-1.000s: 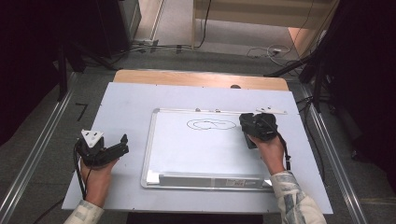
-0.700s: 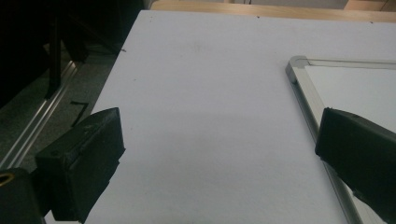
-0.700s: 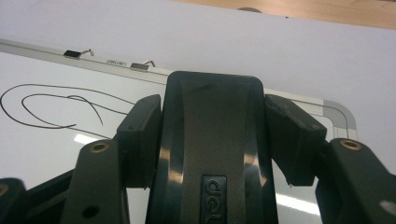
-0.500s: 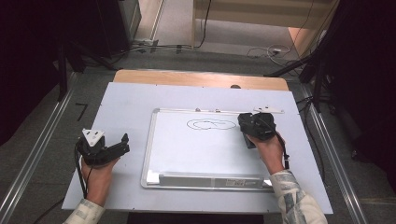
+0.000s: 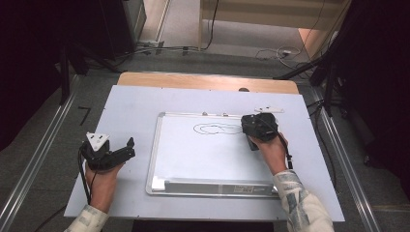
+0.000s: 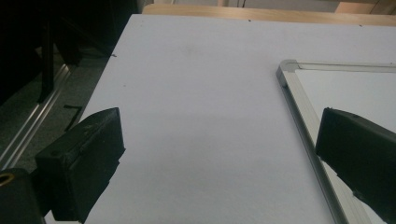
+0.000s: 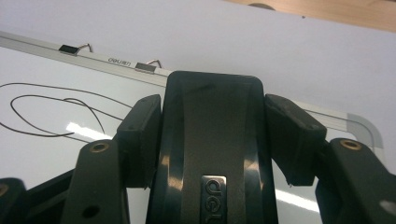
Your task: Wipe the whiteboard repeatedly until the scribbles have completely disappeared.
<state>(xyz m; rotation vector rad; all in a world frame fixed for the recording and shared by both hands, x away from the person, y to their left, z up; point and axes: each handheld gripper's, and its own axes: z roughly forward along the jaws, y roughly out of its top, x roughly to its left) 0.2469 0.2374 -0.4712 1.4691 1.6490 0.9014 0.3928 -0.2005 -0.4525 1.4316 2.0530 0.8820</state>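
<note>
From the high view we see the silver-framed rectangular whiteboard [image 5: 212, 154] lying on the pale grey desk [image 5: 135, 106], a looping black scribble [image 5: 216, 129] near its far edge. Our right tongs [image 5: 251, 133] sit at the board's far right corner; our left tongs [image 5: 126, 147] rest on the desk just left of it.

In the left gripper view those tongs [image 6: 219, 154] stand wide, holding nothing.

In the right gripper view our tongs [image 7: 212, 140] clamp a black plastic eraser [image 7: 212, 154] marked "deli"; the frame also carries small lettering we cannot read.
</note>
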